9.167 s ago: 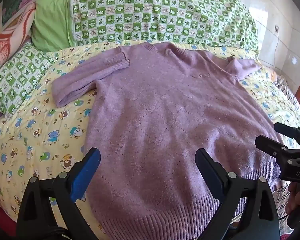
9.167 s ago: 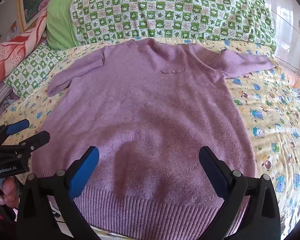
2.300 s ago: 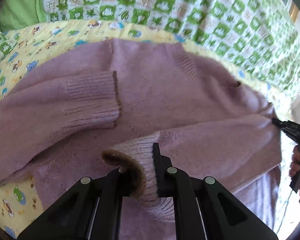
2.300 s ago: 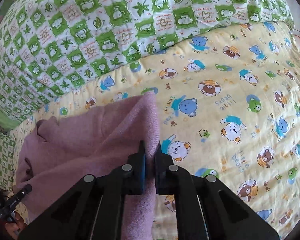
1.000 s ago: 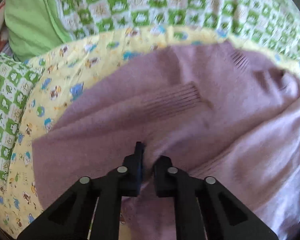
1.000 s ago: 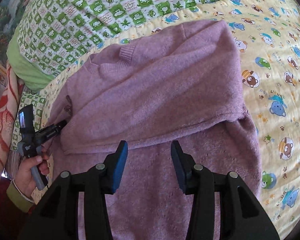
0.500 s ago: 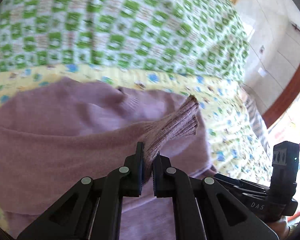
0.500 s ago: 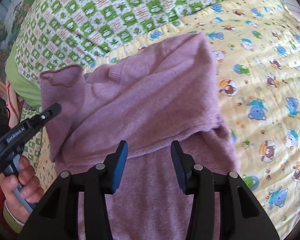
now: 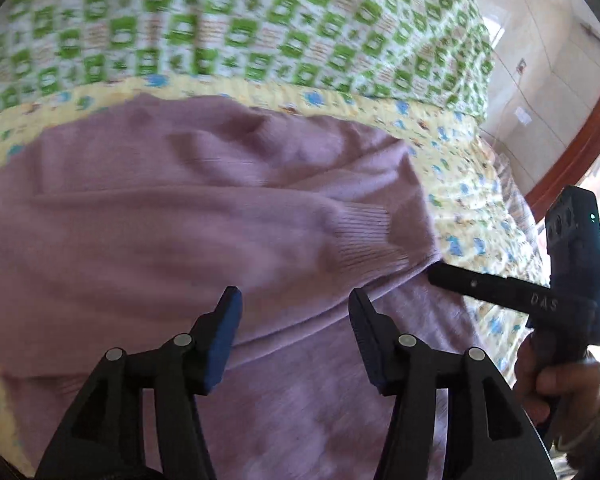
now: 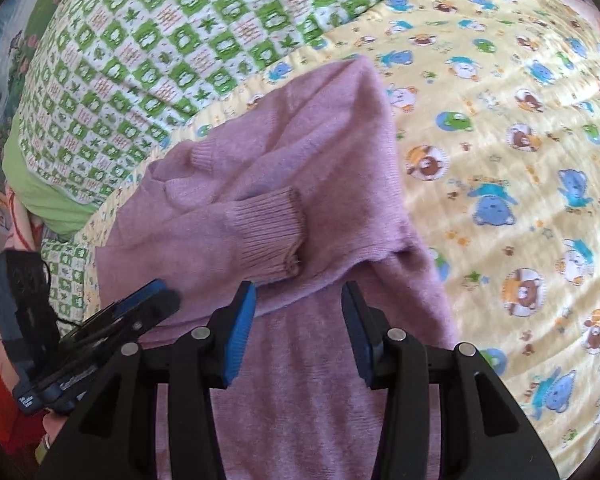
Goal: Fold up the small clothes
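Sweater (image 9: 188,216) beyond both parted jaws

Black gripper (image 10: 298,320); blue pads (image 10: 240,334).

A home bedroom: a bed under a yellow cartoon-bear sheet (image 10: 520,168), a big green-and-white checked pillow (image 10: 172,48) at its head, a pale tiled wall (image 9: 540,60) and a wooden door frame (image 9: 572,148) off to one side.

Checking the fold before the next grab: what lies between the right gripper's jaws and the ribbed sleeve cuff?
Only purple sweater knit: the right gripper hangs open just short of the cuff, per the right wrist view.
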`<state>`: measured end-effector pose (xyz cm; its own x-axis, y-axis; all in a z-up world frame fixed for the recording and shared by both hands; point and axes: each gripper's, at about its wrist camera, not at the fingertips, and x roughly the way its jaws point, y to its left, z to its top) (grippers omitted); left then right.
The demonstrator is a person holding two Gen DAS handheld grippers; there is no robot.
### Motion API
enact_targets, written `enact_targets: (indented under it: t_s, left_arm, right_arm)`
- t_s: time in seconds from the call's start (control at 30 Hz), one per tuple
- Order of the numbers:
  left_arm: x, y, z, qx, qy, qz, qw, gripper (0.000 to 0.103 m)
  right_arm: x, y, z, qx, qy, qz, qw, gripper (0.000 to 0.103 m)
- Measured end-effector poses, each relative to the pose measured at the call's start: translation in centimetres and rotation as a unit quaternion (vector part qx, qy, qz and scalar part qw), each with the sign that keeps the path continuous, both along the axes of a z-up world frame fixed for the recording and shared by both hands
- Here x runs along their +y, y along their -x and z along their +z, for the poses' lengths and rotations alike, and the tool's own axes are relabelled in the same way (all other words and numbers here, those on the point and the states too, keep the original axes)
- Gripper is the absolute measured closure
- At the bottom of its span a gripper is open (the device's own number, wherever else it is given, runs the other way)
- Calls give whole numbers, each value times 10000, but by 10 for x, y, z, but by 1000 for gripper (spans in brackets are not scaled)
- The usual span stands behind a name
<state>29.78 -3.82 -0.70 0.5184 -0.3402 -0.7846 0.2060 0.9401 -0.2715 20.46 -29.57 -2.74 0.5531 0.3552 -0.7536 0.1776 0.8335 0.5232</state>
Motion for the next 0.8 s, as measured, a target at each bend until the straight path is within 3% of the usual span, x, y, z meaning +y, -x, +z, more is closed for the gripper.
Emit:
enact_targets:
  t_s: [0.13, 0.27, 0.5, 0.57, 0.6, 0.67, 0.8]
  left_arm:
    - [53, 23, 5, -69, -641, 429, 9970, 38]
    - [100, 33, -14, 120, -1375, 892, 9864, 34]
    - [150, 27, -49, 452, -1815, 1770, 9663, 35]
    - [154, 22, -54, 483, -1855, 1881, 9632, 35]
    - [156, 20, -54, 473, -1902, 1973, 9605, 35]
    - [158, 12, -55, 462, -1966, 2158, 9553, 35]
    - [177, 2, -46, 440, -1853, 2962, 9359, 38]
  right_arm:
    - [21, -10, -3, 15, -157, 305, 9994, 57]
    - [39, -22, -12, 134, -198, 478, 9986, 57]
    - [45, -49, -42, 480, -503, 252, 9973, 57]
    - [43, -54, -46, 503, -599, 120, 9969, 67]
    - [44, -56, -44, 485, -573, 97, 9971, 94]
    - [50, -61, -30, 325, -508, 181, 9980, 96]
    - [56, -56, 44, -778, -604, 543, 9937, 96]
